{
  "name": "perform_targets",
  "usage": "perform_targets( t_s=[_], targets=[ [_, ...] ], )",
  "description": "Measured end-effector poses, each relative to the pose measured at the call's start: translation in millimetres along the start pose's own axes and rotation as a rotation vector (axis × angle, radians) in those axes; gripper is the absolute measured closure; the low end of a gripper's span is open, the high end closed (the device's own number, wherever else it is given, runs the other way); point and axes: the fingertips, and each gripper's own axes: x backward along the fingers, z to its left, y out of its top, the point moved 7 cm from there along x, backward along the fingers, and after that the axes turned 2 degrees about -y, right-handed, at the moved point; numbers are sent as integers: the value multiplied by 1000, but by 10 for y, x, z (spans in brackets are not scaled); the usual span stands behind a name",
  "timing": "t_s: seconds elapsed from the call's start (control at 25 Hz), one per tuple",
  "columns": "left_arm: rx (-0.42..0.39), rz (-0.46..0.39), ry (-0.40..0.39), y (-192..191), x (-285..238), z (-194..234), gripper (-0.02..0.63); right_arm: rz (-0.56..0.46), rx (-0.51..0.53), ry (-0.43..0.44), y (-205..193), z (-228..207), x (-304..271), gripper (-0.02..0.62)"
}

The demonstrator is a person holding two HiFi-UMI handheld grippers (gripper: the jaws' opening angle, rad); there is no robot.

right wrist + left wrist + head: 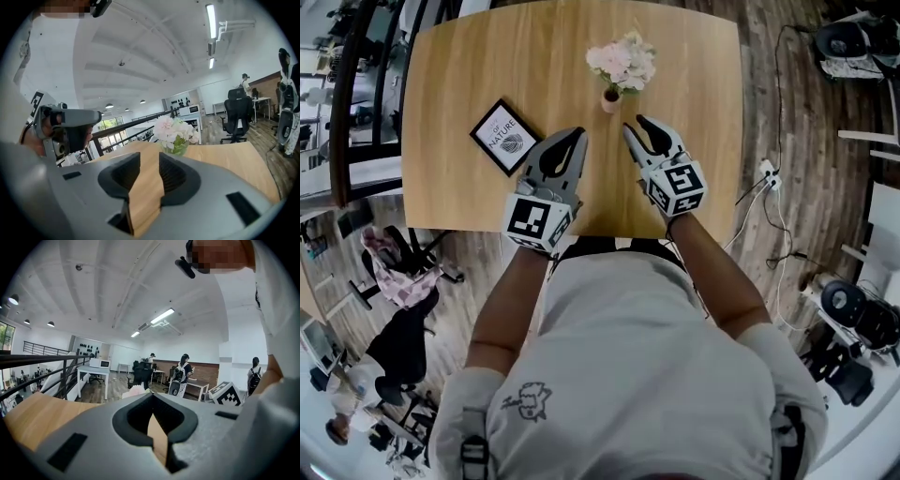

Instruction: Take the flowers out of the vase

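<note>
A bunch of pale pink and white flowers (621, 62) stands in a small vase (610, 100) near the far middle of the wooden table (450, 103). My left gripper (578, 134) hovers just short of the vase, slightly to its left, with its jaws shut and nothing in them. My right gripper (635, 125) is just right of the vase, open, with only table showing between its fingers. In the right gripper view the flowers (174, 130) rise straight ahead beyond the open gripper (149, 157). In the left gripper view a bit of blossom (135, 391) peeks over the shut gripper (152, 401).
A black-framed print (504, 137) lies on the table to the left of the left gripper. The table's near edge runs under my wrists. Cables and a power strip (767, 174) lie on the floor to the right. Desks, chairs and people fill the room beyond.
</note>
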Motion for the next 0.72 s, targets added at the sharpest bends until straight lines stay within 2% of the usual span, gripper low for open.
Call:
perform_targets(
  t_s=[0.44,0.56,0.72],
  targets=[
    [31,31,-33,-304,-400,366,604,43,-38,-99,-306,-205,-538,449],
    [61,48,-33,-406,-456,477,604,53,-72,-121,-403,-276,-663,443],
    [87,64,-22,-510,-454,636,604,59,-62,-140,-434,-291,-810,428]
  ],
)
